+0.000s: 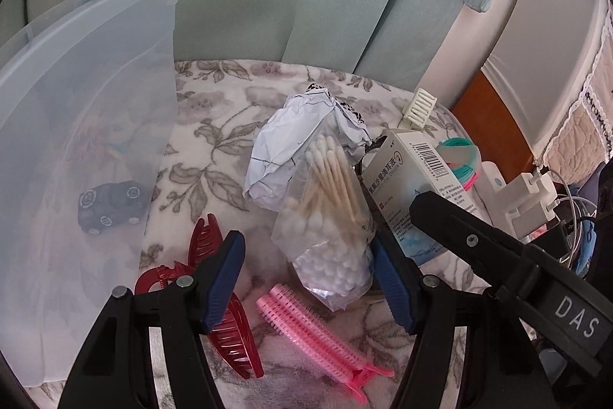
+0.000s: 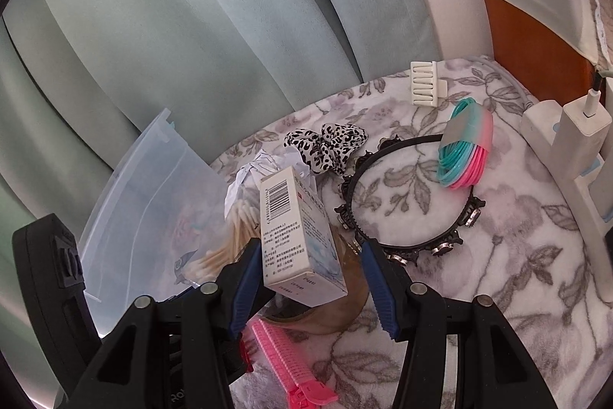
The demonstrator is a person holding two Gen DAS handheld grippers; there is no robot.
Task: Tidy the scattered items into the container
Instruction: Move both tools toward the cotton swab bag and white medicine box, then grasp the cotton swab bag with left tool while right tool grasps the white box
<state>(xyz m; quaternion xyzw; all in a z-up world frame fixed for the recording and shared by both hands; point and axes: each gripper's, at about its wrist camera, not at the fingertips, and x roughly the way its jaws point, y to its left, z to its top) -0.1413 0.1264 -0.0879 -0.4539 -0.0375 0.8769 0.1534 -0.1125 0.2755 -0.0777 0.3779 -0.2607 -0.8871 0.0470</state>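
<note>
Container (image 1: pixel 76 140): translucent bin at nine o'clock, toy car (image 1: pixel 111 207) inside.
Left gripper (image 1: pixel 306 275): jaws apart around the cotton-swab bag (image 1: pixel 329 217), grip unclear.
Right gripper (image 2: pixel 310 278): half open; medicine box (image 2: pixel 299 236) between, left pad touching.

One clear bin (image 1: pixel 76 125) stood there, with one toy car (image 1: pixel 111 207) in it. Outside it lay one bag of cotton swabs (image 1: pixel 329 217), too many to count, one crumpled paper (image 1: pixel 283 148), one medicine box (image 2: pixel 297 236), one red hair claw (image 1: pixel 230 324), one pink roller clip (image 1: pixel 318 328), one spotted scrunchie (image 2: pixel 329 144), one black headband (image 2: pixel 406 202), one bundle of teal and pink bands (image 2: pixel 463 152), and one white comb clip (image 2: pixel 425 83).
</note>
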